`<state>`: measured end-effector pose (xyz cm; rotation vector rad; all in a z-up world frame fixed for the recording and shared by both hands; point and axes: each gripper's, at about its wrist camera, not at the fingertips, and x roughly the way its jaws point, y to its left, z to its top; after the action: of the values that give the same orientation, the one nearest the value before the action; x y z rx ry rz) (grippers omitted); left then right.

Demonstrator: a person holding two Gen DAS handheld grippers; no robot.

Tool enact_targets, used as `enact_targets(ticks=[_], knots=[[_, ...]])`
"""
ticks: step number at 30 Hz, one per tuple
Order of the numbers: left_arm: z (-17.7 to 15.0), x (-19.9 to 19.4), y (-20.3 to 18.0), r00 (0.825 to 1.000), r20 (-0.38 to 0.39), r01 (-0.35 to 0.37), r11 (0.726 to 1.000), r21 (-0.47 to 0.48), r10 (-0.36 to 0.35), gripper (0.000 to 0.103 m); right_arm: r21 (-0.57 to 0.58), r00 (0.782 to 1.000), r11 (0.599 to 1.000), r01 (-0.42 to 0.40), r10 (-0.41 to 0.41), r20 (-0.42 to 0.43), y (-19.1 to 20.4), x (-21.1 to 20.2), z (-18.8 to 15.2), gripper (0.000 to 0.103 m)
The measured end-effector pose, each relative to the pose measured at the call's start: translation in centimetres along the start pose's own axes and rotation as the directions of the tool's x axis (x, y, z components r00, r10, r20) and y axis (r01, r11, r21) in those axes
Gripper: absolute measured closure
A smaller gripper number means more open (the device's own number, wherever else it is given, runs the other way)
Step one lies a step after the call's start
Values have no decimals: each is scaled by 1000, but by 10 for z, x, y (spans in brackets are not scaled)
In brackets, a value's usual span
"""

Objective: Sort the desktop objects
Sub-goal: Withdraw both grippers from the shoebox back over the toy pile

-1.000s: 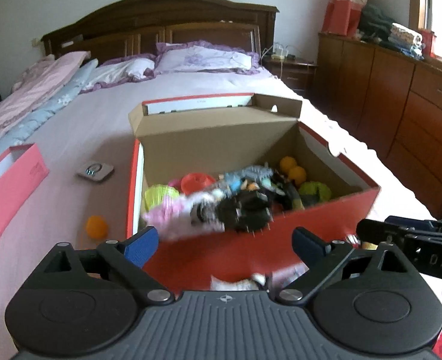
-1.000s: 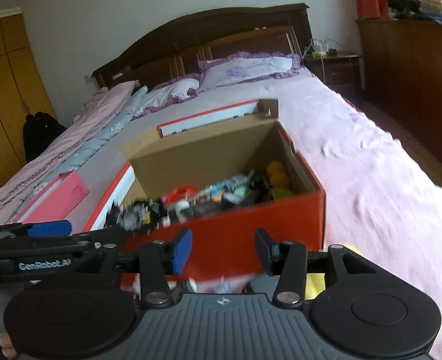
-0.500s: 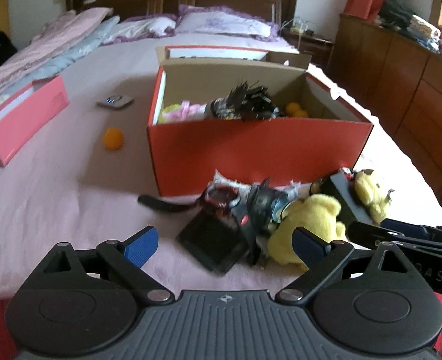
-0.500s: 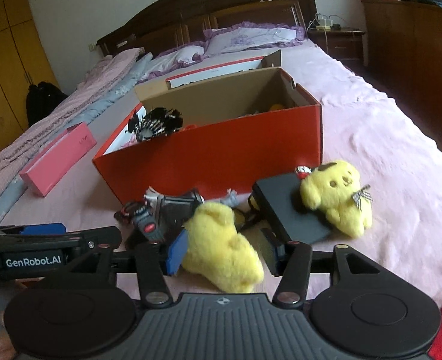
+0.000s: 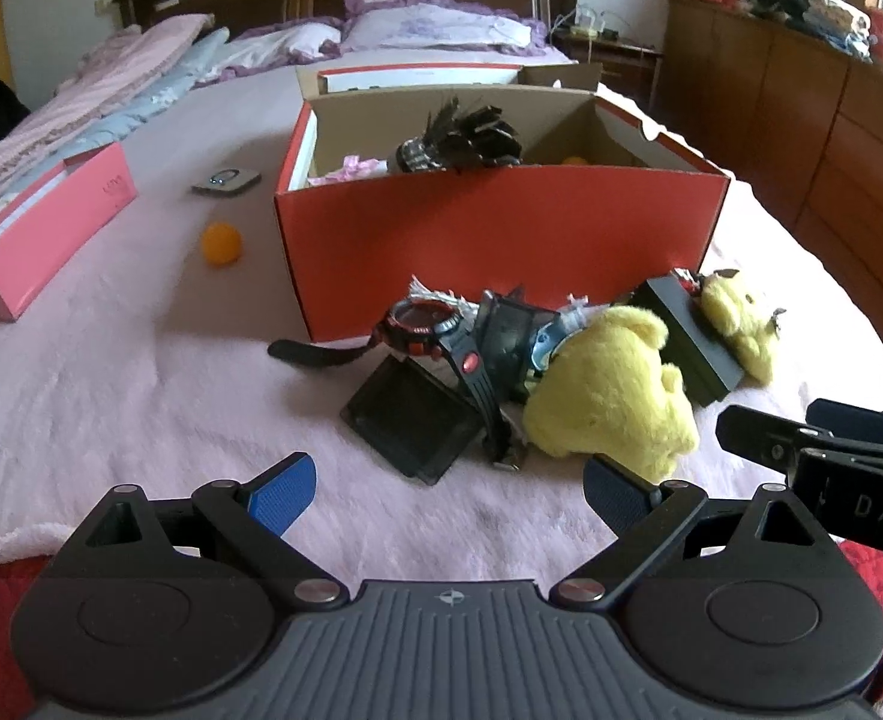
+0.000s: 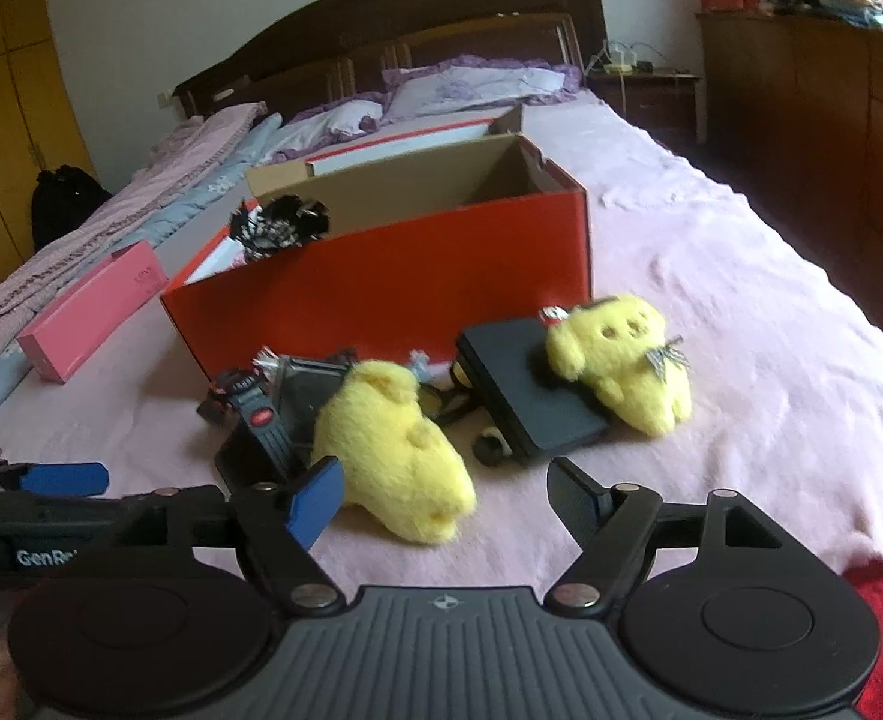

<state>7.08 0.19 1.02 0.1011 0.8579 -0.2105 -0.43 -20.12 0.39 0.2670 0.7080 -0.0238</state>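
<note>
Pink bedspread [image 5: 111, 396] covers the whole work surface, soft and fuzzy, and that is the first worry — nothing on it sits firm, so a nudge could roll or tip things. On it stands the red cardboard box [image 5: 501, 240], open-topped, with a black feathered thing [image 5: 465, 138] poking above its rim; a pink box [image 5: 45, 234] lies well apart to the left.

Just in front of the red box sits the unsorted heap. The big yellow plush [image 6: 393, 450] lies nearest the right gripper [image 6: 447, 504], whose jaws have just been opening and now stand wide with nothing pressed between the pads; the plush sits just ahead of them, slightly left. A closing grab there could, I think, catch only fur and let the toy slip out on the lift. The small yellow plush [image 6: 621, 360] rests on a dark flat case [image 6: 519, 384] — lifting either would likely disturb the other.

The left gripper [image 5: 447, 492] is spread open too, empty, aimed at a flat black tray [image 5: 411, 420]. The red-and-black watch [image 5: 423, 330] drapes its strap over that tray, so pulling one may drag the other.

An orange ball [image 5: 221, 243] lies loose beside the box; a bump would send it rolling.
</note>
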Motion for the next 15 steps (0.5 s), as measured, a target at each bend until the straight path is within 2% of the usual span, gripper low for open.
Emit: enact_targets(ticks=[15], knots=[[-4, 6, -2, 999, -37, -8, 1000, -14, 7, 3, 16, 1000, 1000, -1, 1, -25, -8, -1, -8, 25]])
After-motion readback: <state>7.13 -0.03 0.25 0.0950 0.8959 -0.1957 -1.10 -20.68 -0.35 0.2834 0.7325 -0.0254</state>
